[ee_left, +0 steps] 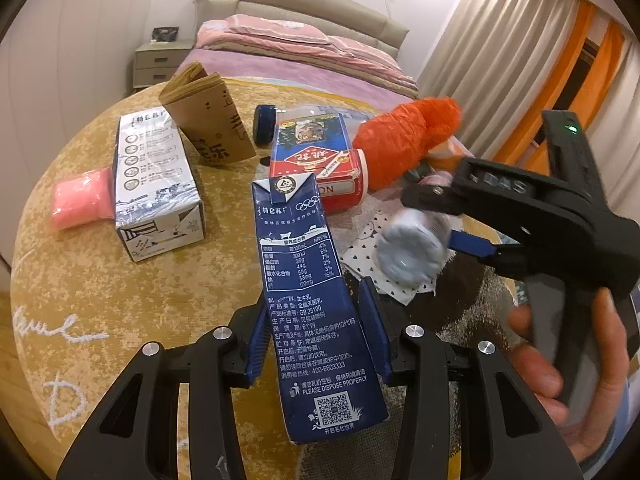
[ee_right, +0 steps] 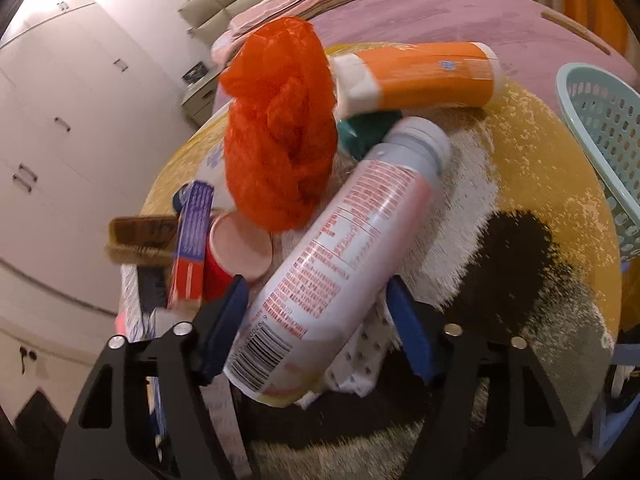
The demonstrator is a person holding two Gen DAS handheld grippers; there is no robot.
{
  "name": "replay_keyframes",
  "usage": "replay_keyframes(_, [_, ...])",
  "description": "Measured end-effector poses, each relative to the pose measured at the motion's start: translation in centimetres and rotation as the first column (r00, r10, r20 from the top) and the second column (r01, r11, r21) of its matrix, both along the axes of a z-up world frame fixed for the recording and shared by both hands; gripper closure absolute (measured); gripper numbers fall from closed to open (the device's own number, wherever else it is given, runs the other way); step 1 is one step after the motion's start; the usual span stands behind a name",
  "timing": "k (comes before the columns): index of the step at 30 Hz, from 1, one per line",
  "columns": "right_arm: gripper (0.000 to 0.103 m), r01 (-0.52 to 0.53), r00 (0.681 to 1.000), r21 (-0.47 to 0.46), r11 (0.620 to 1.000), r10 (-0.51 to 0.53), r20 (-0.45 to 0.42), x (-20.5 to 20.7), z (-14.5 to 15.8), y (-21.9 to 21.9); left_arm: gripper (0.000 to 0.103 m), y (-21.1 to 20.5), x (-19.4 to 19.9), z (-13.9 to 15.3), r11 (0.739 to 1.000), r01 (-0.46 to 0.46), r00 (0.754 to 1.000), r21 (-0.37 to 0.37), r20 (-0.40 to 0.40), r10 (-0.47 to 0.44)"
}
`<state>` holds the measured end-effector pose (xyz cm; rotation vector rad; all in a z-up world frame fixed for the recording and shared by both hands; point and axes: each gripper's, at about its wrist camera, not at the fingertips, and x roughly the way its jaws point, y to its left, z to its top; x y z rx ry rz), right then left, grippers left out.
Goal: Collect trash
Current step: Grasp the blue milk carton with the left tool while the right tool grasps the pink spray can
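The left tongs point(ee_left: 320, 336) pinch a dark blue milk carton point(ee_left: 310, 300) by its long sides, its folded top pointing away over the round, yellow-patterned bench point(ee_left: 120, 300). The right tongs point(ee_right: 316, 320) clamp a white plastic bottle point(ee_right: 340, 256) with red print and a grey cap, held tilted, barcode end nearest the camera; in the left wrist view this bottle is blurred and the person's hand point(ee_left: 560, 360) grips the tool's handle. Beneath the bottle lies a white dotted paper scrap point(ee_right: 360, 368). Beyond it on the bench sit a crumpled orange plastic bag point(ee_right: 280, 128), an orange tube point(ee_right: 424, 74) on its side and a red paper cup point(ee_right: 236, 256) tipped over. Further left lie a white milk carton point(ee_left: 156, 184), a brown paper bag point(ee_left: 212, 120), a pink packet point(ee_left: 80, 200) and a red-and-blue box point(ee_left: 316, 152). A pale green perforated basket point(ee_right: 600, 144) stands at the bench's right edge, with a pink bed point(ee_left: 300, 52) behind.
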<state>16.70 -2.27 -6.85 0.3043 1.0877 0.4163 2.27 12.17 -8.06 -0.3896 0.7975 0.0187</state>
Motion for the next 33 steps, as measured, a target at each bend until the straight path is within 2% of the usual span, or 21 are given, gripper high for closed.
replay_keyframes(6, [0.050, -0.171, 0.985, -0.058, 0.984, 0.172, 0.017, -2.0, 0.2, -2.4, 0.063, -0.4, 0.3, 0.2, 1.000, 0.005, 1.000, 0.006, -0.008, -0.005])
replay_keyframes(10, [0.055, -0.217, 0.973, -0.142, 0.966, 0.226, 0.053, -3.2, 0.7, -4.4, 0.060, -0.7, 0.8, -0.2, 1.000, 0.003, 1.000, -0.005, -0.018, -0.003])
replay_keyframes(14, [0.057, -0.202, 0.973, -0.185, 0.962, 0.218, 0.072, -3.5, 0.6, -5.5, 0.058, -1.2, 1.1, -0.3, 1.000, -0.001, 1.000, 0.012, -0.027, 0.001])
replay_keyframes(16, [0.057, -0.198, 0.975, -0.176, 0.964, 0.212, 0.068, -3.1, 0.2, -5.8, 0.057, -1.4, 1.4, -0.3, 1.000, -0.001, 1.000, 0.017, -0.030, 0.002])
replay_keyframes(18, [0.056, -0.190, 0.977, -0.159, 0.969, 0.202, 0.068, -2.6, 0.2, -5.6, 0.056, -1.3, 1.6, -0.4, 1.000, -0.004, 0.999, 0.022, -0.036, 0.005])
replay_keyframes(23, [0.050, -0.147, 0.982, -0.209, 0.967, 0.169, 0.090, -1.0, -0.4, -3.9, 0.056, -1.2, 2.1, -0.5, 0.999, -0.018, 0.999, 0.035, -0.040, 0.019])
replay_keyframes(26, [0.050, -0.144, 0.983, -0.190, 0.971, 0.162, 0.084, -0.3, -0.9, -3.5, 0.056, -1.1, 2.3, -0.5, 0.999, -0.019, 0.999, 0.041, -0.044, 0.020])
replay_keyframes(30, [0.051, -0.140, 0.983, -0.203, 0.969, 0.160, 0.087, 0.3, -1.4, -3.0, 0.059, -1.3, 2.7, -0.8, 0.999, -0.010, 0.998, 0.045, -0.054, 0.012])
replay_keyframes(32, [0.055, -0.153, 0.980, -0.193, 0.969, 0.174, 0.099, 0.2, -1.3, -3.0, 0.065, -1.5, 2.7, -0.7, 0.999, -0.003, 0.999, 0.046, -0.051, 0.006])
replay_keyframes(33, [0.056, -0.160, 0.978, -0.187, 0.969, 0.181, 0.105, 0.2, -1.2, -3.0, 0.071, -1.5, 2.7, -0.6, 0.999, -0.002, 0.999, 0.041, -0.049, 0.004])
